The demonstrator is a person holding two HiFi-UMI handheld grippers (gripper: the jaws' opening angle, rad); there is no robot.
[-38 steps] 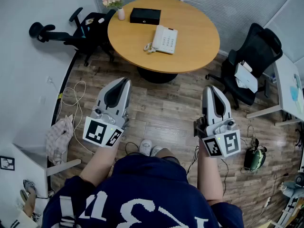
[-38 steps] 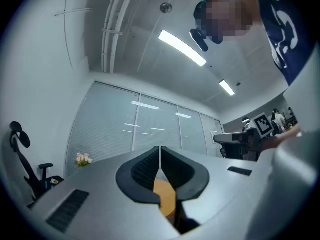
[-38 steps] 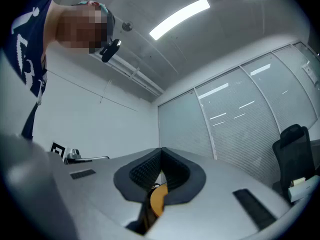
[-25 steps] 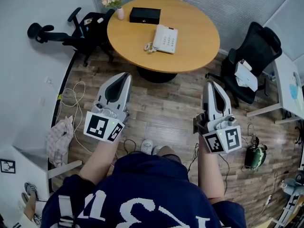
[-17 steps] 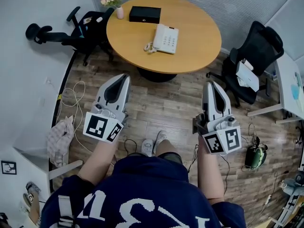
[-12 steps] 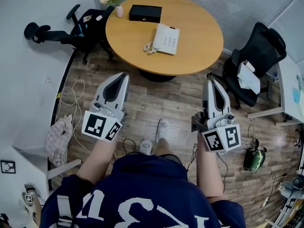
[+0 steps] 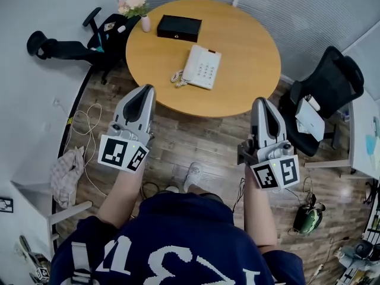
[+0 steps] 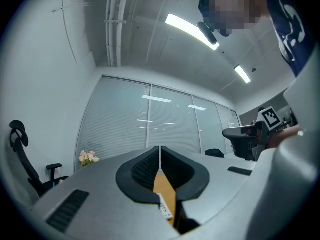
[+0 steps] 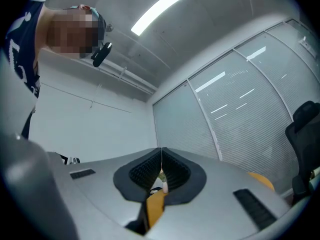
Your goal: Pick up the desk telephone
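A white desk telephone (image 7: 201, 67) with a coiled cord lies near the middle of the round wooden table (image 7: 249, 70) in the head view. My left gripper (image 7: 144, 91) is shut and empty, its tip at the table's near left edge. My right gripper (image 7: 259, 104) is also shut and empty, its tip at the near right edge. Both are short of the phone. In the left gripper view the shut left gripper (image 8: 160, 156) shows a sliver of the table and the phone (image 8: 165, 211) beneath its tip. In the right gripper view the right gripper (image 9: 161, 159) is shut too.
A black box (image 7: 179, 27) and a vase of flowers (image 7: 135, 8) stand at the table's far side. Black office chairs stand at the left (image 7: 77, 40) and the right (image 7: 326, 94). Cables (image 7: 83, 123) and a cloth (image 7: 64, 174) lie on the wooden floor at left.
Both grippers and the person have moved forward toward the table, so the table and telephone now lie closer to the gripper tips. Both grippers stay shut.
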